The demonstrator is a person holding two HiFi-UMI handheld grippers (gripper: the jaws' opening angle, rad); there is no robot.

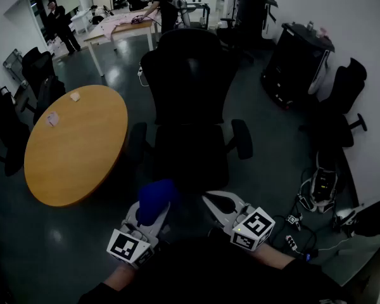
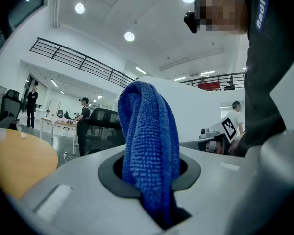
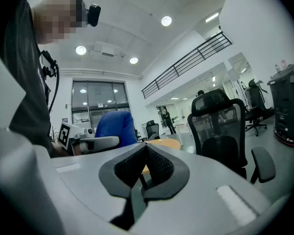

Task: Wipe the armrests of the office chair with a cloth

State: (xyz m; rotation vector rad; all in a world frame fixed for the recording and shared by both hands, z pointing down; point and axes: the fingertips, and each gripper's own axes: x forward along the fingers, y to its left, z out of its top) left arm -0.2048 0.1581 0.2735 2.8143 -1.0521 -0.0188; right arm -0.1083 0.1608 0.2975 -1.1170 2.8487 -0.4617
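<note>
Left gripper (image 2: pixel 149 173): clamped on the blue microfibre cloth (image 2: pixel 149 126), held in front of the office chair (image 1: pixel 190 106) seat, short of both armrests (image 1: pixel 242 138).
Right gripper (image 3: pixel 146 168): closed with nothing in it, beside the seat front.
Risk: the chair may swivel or roll under wiping pressure, and the bunched cloth could drag free.
Writing: none legible, only square markers on the gripper cubes (image 1: pixel 253 228).

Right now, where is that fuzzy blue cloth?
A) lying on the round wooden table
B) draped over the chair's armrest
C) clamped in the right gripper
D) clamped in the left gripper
D: the left gripper view shows the blue cloth pinched between the jaws of the left gripper, while the right gripper is shut on nothing.
</note>
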